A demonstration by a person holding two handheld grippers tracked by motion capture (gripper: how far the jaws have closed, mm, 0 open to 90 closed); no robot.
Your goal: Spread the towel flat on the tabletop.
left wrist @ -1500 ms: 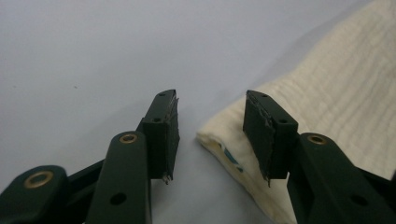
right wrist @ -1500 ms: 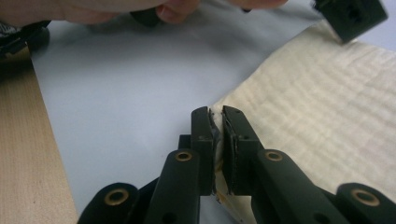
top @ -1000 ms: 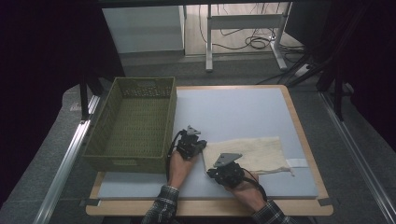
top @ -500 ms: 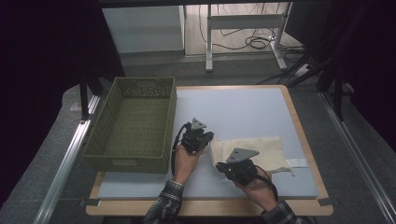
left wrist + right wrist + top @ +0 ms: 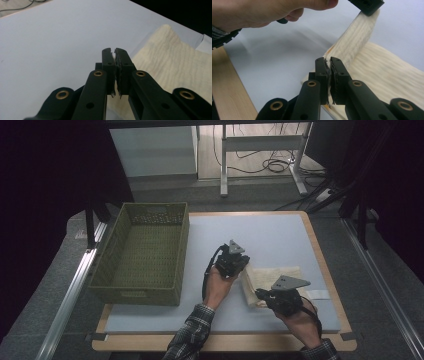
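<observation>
A cream cloth [image 5: 280, 276] lies on the right half of the light blue mat [image 5: 280, 235]. Its left edge is raised off the mat and pinched at two places. My left gripper [image 5: 243, 268] is shut on the far corner of that edge; a sliver of fabric shows between its jaws [image 5: 115, 51], with the cloth [image 5: 175, 65] spreading to the right. My right gripper [image 5: 258, 293] is shut on the near corner [image 5: 328, 60]. In the right gripper view the cloth [image 5: 359, 37] rises as a taut strip up to the left gripper [image 5: 367, 5].
A green woven basket [image 5: 145, 250] stands on the left of the table, close beside the left hand. A white label [image 5: 317, 294] lies on the mat at the cloth's right edge. The wooden table rim [image 5: 225, 342] runs along the front.
Both grippers have moved to the right, the left one also farther away, carrying the cloth's left edge up and over toward the rest of the cloth.
</observation>
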